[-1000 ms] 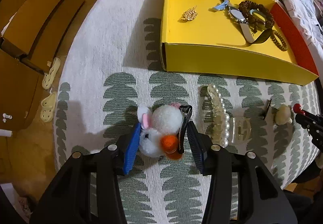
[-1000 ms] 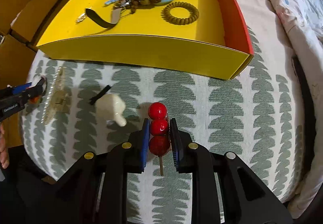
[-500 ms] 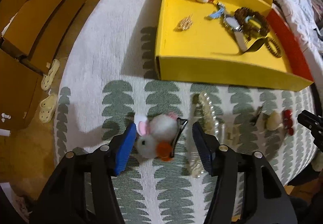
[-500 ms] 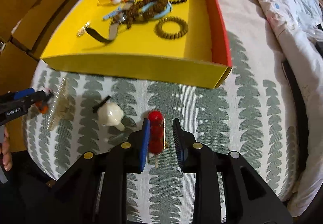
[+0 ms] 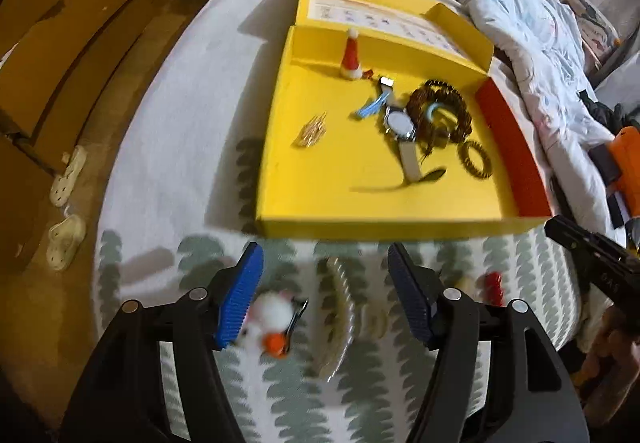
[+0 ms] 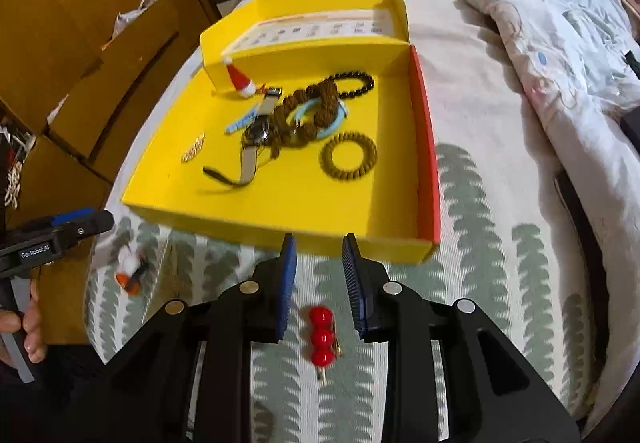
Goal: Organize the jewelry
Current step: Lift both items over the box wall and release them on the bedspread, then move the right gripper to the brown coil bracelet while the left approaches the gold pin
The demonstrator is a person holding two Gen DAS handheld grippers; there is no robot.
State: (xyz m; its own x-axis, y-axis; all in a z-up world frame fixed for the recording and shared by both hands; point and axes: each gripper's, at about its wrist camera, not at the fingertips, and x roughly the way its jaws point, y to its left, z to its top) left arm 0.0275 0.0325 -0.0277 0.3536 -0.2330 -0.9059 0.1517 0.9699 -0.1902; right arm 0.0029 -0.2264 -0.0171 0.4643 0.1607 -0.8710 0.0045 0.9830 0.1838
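The left tool [image 5: 324, 295] is being held wide open above the leaf-patterned bed cover [image 6: 472, 283], with nothing gripped. The white pompom clip [image 5: 272, 317] is lying on the cover just beside its left finger, and a pearl hair clip [image 5: 340, 319], blurred, is lying between the fingers. The right tool [image 6: 318, 279] is likewise being held open and empty; the red bead pin [image 6: 321, 337] is resting on the cover between its fingers, untouched. The yellow box [image 6: 280, 231] is sitting beyond both tools, and a watch [image 6: 256, 133], a brown coil tie [image 6: 350, 157], bead bracelets [image 6: 316, 103] and a small Santa hat [image 6: 239, 78] are being kept in it.
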